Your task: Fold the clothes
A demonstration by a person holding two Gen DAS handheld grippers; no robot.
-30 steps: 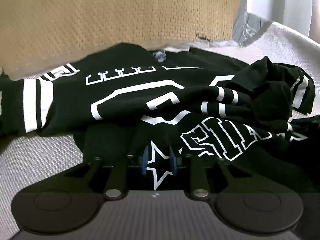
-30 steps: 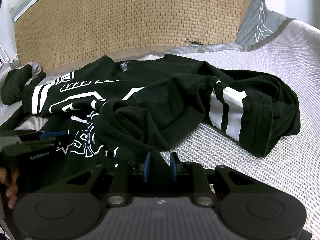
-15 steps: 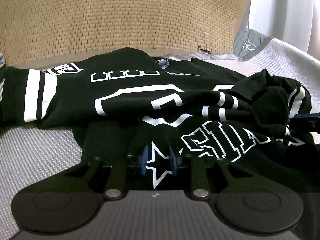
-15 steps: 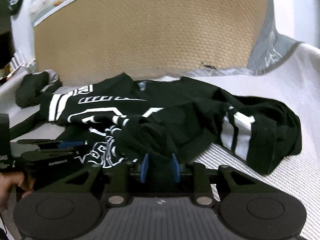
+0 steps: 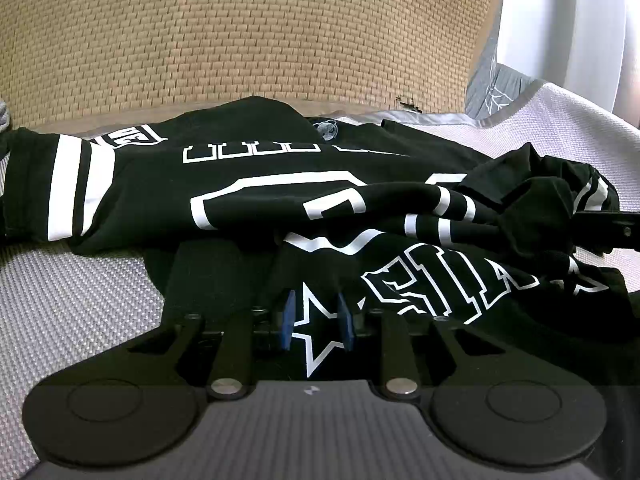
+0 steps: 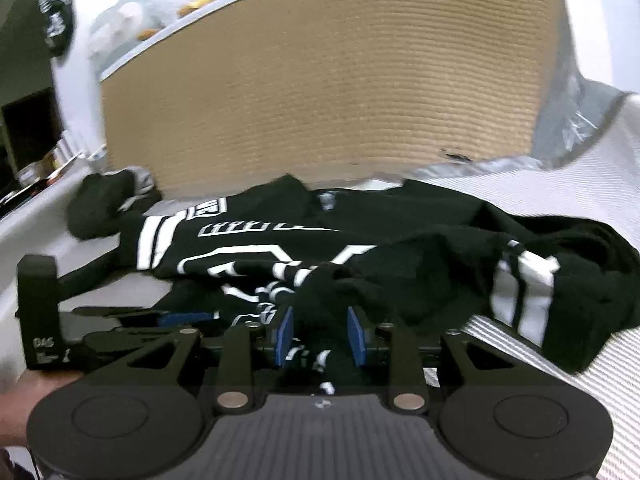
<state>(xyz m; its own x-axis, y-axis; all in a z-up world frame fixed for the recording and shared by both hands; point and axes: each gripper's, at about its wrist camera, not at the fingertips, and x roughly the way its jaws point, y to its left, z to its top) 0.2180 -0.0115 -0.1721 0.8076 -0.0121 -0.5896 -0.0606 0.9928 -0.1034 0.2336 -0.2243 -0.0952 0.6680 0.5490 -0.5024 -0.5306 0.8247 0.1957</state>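
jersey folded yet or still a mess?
Not folded. The jersey lies rumpled on the bed, one sleeve bunched over the body, hem heaped in front.

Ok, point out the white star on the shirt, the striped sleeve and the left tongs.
white star (image 5: 320, 334), left wrist view, its middle.
striped sleeve (image 5: 74, 188), left wrist view, white band.
left tongs (image 5: 318, 320), left wrist view, between the tips.

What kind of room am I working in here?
Probably a bedroom: the black jersey lies on a white textured bedspread, against a woven tan headboard, with soft toys blurred above it.
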